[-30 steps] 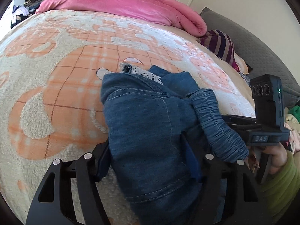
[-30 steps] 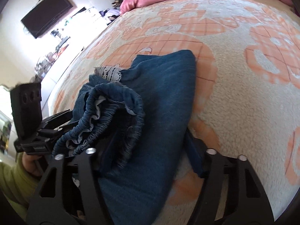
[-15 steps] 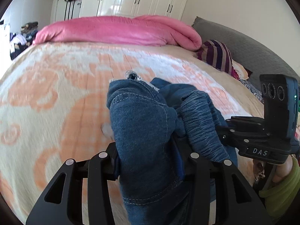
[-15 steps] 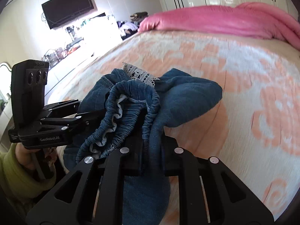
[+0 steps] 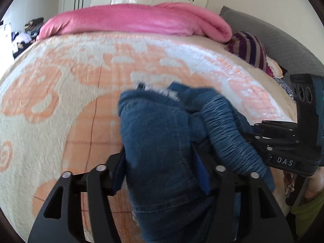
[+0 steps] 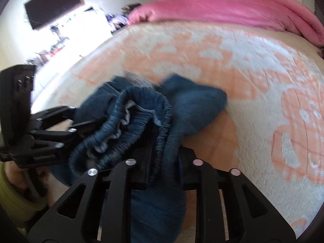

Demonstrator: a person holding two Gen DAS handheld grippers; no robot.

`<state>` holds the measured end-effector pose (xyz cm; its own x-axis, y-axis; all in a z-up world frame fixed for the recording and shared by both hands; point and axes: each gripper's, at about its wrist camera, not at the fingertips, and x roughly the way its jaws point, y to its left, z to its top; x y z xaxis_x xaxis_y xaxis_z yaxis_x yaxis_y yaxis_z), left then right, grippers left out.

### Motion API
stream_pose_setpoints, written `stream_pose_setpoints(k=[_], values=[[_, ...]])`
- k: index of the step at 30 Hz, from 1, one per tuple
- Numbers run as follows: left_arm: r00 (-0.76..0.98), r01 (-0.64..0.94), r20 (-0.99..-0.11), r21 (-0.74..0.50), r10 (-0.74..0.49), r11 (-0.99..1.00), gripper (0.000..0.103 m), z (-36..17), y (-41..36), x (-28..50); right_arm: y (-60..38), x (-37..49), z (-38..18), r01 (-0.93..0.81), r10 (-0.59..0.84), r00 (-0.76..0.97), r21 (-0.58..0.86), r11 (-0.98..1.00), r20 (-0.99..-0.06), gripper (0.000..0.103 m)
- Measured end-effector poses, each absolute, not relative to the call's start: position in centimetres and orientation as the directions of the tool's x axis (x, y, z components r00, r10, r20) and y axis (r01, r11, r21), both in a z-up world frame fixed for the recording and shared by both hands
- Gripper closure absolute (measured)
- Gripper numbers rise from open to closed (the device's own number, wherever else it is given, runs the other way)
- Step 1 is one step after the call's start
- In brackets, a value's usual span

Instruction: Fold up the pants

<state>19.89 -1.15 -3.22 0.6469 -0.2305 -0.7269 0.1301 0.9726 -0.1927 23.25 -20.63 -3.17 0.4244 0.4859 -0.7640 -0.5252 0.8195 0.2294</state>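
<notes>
The blue denim pants point(image 5: 158, 141) are bunched between both grippers, held above the bed. My left gripper point(image 5: 160, 166) is shut on a fold of the denim. The gathered elastic waistband point(image 5: 228, 133) hangs to its right, where the right gripper's body point(image 5: 283, 147) shows. In the right wrist view my right gripper point(image 6: 164, 162) is shut on the waistband point(image 6: 137, 117) of the pants point(image 6: 192, 109). The left gripper's body point(image 6: 40, 129) shows at the left. A bit of white lace point(image 6: 139, 80) sticks out at the pants' far end.
The bed is covered by a cream and orange fleece blanket point(image 5: 60, 93). A pink duvet point(image 5: 137, 20) lies along the far edge. A striped purple garment point(image 5: 249, 48) and a grey pillow point(image 5: 283, 40) are at the right. A dark TV point(image 6: 54, 4) hangs on the wall.
Both grippers closed on the pants and lifted them off the blanket, bunching the denim. Both views have since tilted down toward the bed.
</notes>
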Motion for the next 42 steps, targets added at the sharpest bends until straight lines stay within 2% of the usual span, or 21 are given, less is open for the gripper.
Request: stream_pose_setpoints(k=[2,4,6,11,14,18,22,26,33,34,35,42], values=[[0.636,0.116,-0.735,-0.210,-0.235,0.971,0.038,-3.8,-0.9,19.9,-21.2,23.5,-3.7,-0.490,0.459,0.429,0.226,0.842,-0.778,0.065],[0.631,0.110,-0.736,-0.226,-0.244,0.968,0.036,-4.1,-0.5,20.0,-21.7,23.8,-3.9,-0.468,0.450,0.432,0.233,0.853,-0.782,0.058],[0.629,0.109,-0.736,-0.233,-0.249,0.966,0.035,-4.2,-0.3,20.1,-21.8,23.9,-4.1,-0.464,0.445,0.434,0.229,0.856,-0.783,0.055],[0.628,0.109,-0.735,-0.243,-0.256,0.964,0.034,-4.4,-0.4,20.1,-22.0,23.8,-4.3,-0.445,0.414,0.461,0.200,0.873,-0.785,0.041],[0.628,0.107,-0.736,-0.241,-0.254,0.965,0.033,-4.4,-0.4,20.1,-22.1,23.7,-4.3,-0.441,0.414,0.465,0.201,0.875,-0.783,0.040],[0.631,0.106,-0.733,-0.242,-0.254,0.964,0.030,-4.3,-0.4,19.9,-22.3,23.6,-4.1,-0.433,0.410,0.481,0.197,0.880,-0.775,0.033],[0.629,0.099,-0.734,-0.250,-0.255,0.963,0.025,-3.9,-0.3,19.7,-23.0,23.1,-3.5,-0.401,0.403,0.526,0.200,0.894,-0.749,0.015],[0.635,0.099,-0.727,-0.258,-0.261,0.961,0.019,-3.4,-0.2,19.3,-23.3,23.0,-2.9,-0.397,0.415,0.538,0.215,0.893,-0.733,0.011],[0.664,0.104,-0.700,-0.261,-0.263,0.960,0.017,-1.6,0.0,18.2,-24.5,22.1,-1.2,-0.373,0.415,0.611,0.217,0.902,-0.674,0.009],[0.671,0.103,-0.693,-0.263,-0.262,0.959,0.015,-1.2,0.1,17.9,-24.8,21.9,-0.8,-0.368,0.417,0.625,0.223,0.903,-0.660,0.009],[0.679,0.100,-0.687,-0.263,-0.259,0.960,0.005,-0.8,0.2,17.7,-25.0,21.6,-0.4,-0.363,0.418,0.638,0.226,0.904,-0.647,0.009],[0.733,0.093,-0.635,-0.262,-0.244,0.961,0.004,1.7,0.6,14.6,-26.0,18.7,2.8,-0.367,0.411,0.724,0.196,0.909,-0.554,0.009]])
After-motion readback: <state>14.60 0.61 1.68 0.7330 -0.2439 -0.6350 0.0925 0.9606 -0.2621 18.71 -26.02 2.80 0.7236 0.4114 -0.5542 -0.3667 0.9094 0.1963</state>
